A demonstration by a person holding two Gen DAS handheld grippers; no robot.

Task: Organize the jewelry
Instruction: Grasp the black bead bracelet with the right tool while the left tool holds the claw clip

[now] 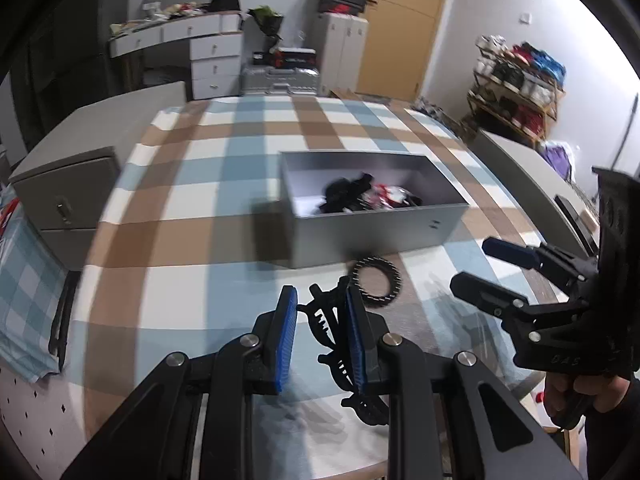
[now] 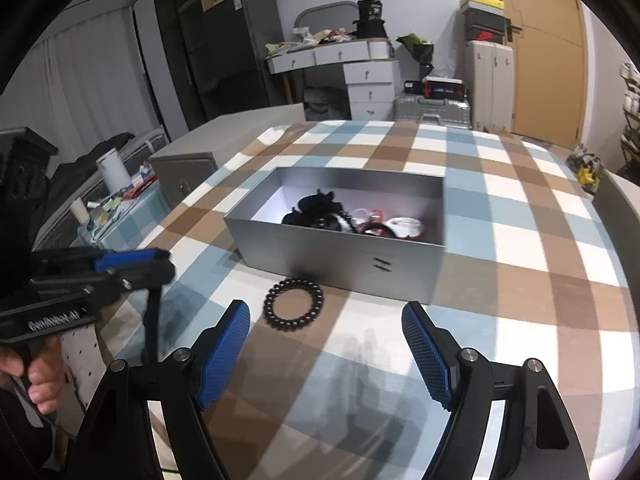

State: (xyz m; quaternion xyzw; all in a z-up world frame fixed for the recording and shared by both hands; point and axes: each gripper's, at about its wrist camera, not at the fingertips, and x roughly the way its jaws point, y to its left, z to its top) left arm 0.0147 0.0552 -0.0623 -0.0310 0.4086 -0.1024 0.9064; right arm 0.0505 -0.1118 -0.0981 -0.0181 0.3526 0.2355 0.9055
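My left gripper [image 1: 318, 296] is shut on a black toothed hair claw [image 1: 326, 320], lifted above the chequered tablecloth. In the right wrist view the left gripper [image 2: 170, 264] shows with its fingers close together and the claw [image 2: 152, 320] hanging below them. A black beaded bracelet [image 1: 376, 282] [image 2: 294, 306] lies on the cloth just in front of the grey open box [image 1: 380, 232] [image 2: 340, 260], which holds black, red and white accessories. My right gripper [image 2: 326, 306] [image 1: 474, 264] stands open and empty, hovering near the bracelet.
A grey cabinet [image 1: 68, 200] stands beside the table on the left, with a white perforated board [image 1: 24, 412] near the front corner. A low side table with a cup and clutter [image 2: 116, 196] sits beyond it. Drawers, suitcases and a shelf line the far walls.
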